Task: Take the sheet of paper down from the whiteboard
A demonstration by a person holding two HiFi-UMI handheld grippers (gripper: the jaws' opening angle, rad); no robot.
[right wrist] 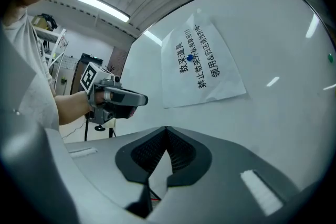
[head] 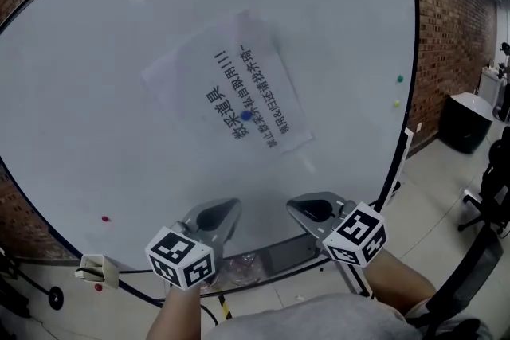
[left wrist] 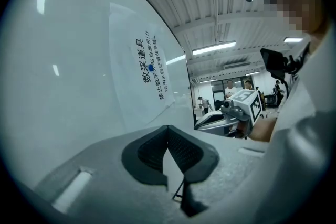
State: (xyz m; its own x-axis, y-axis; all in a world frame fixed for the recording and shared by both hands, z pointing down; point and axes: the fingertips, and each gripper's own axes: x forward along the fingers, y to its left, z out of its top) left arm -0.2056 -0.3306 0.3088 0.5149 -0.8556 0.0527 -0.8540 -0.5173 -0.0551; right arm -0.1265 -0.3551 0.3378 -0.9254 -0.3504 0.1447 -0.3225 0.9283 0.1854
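A white sheet of paper (head: 231, 87) with dark print hangs tilted on the whiteboard (head: 103, 107), pinned by a small blue magnet (head: 246, 116). The paper (left wrist: 144, 73) and the paper (right wrist: 202, 63) also show in both gripper views. My left gripper (head: 227, 212) and right gripper (head: 299, 207) are side by side below the sheet, apart from it. Both are shut with nothing between the jaws. The left gripper (left wrist: 169, 134) sees the right one (left wrist: 231, 115) beside it. From the right gripper (right wrist: 167, 136), the left one (right wrist: 118, 99) shows to its left.
Small magnets dot the board: red (head: 104, 218) at lower left, green (head: 400, 79) and yellow (head: 396, 103) at the right edge. A brick wall (head: 458, 20) stands right of the board, with a black bin (head: 466, 122) and an office chair (head: 490, 187) on the floor. People stand far off.
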